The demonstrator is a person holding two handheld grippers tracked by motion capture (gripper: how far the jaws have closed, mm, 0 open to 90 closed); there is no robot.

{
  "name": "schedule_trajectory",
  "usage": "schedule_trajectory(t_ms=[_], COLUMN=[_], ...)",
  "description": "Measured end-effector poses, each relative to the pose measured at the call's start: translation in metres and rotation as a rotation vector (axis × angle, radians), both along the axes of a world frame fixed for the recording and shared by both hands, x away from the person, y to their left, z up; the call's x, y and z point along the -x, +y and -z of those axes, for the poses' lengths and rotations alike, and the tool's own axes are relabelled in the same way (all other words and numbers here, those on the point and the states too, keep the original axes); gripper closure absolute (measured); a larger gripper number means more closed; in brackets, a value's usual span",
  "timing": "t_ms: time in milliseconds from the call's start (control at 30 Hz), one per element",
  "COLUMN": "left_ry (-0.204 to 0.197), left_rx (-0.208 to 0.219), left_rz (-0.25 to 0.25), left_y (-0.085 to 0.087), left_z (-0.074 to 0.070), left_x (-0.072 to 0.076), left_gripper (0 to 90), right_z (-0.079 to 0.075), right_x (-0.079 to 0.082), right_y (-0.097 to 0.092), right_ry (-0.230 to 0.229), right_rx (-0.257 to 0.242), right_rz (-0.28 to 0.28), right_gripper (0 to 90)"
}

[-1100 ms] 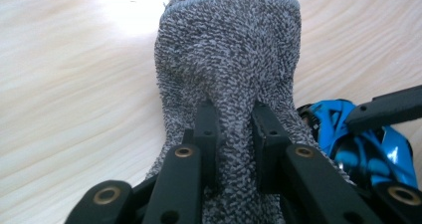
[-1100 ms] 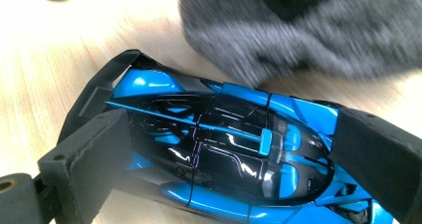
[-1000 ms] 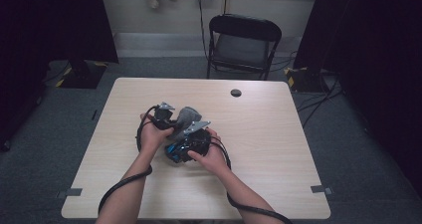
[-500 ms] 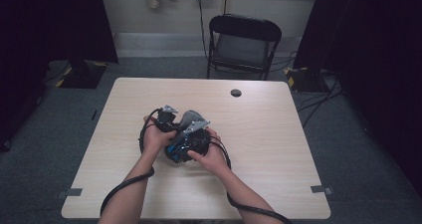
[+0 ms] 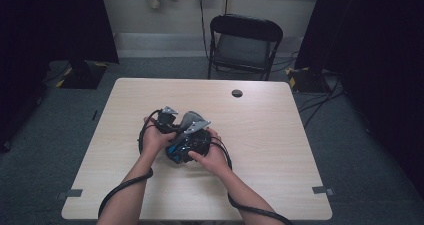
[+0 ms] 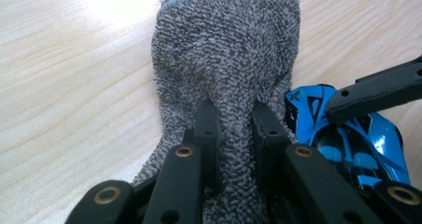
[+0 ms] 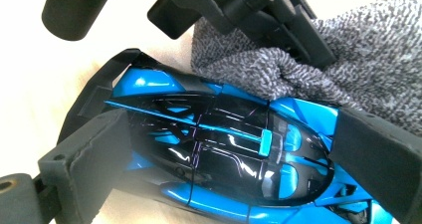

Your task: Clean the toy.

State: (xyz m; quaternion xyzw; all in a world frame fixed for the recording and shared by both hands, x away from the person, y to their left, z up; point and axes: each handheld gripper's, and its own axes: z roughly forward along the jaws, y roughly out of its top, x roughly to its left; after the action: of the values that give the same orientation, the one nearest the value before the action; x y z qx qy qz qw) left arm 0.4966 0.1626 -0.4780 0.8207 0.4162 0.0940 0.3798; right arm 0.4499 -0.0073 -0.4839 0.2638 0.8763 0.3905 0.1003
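We find the left gripper pinched shut on the soft grey cloth. The right gripper clamps the blue toy car across its glossy (likely slippery, light, rigid) body, mid-bench; grip the flanks, bunch the cloth.

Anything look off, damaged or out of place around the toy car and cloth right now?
Nothing stands out. The left tongs pinch the grey terry cloth, bunched only where it is gripped. The right tongs clamp the glossy blue and black toy car, which looks intact. The pale wooden table shows no spill.
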Motion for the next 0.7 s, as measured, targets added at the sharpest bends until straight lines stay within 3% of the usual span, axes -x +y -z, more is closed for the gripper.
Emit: schedule_trajectory(t_ms=[700], left_ry=[0.034], left_rx=[-0.032], left_rz=[0.032], left_y=[0.02], left_z=[-0.005], left_x=[0.014], left_gripper=[77.0], right_z=[0.0], right_x=[0.001], right_y=[0.0], right_ry=[0.0], right_rx=[0.002], right_rz=[0.003], right_gripper=[2.3])
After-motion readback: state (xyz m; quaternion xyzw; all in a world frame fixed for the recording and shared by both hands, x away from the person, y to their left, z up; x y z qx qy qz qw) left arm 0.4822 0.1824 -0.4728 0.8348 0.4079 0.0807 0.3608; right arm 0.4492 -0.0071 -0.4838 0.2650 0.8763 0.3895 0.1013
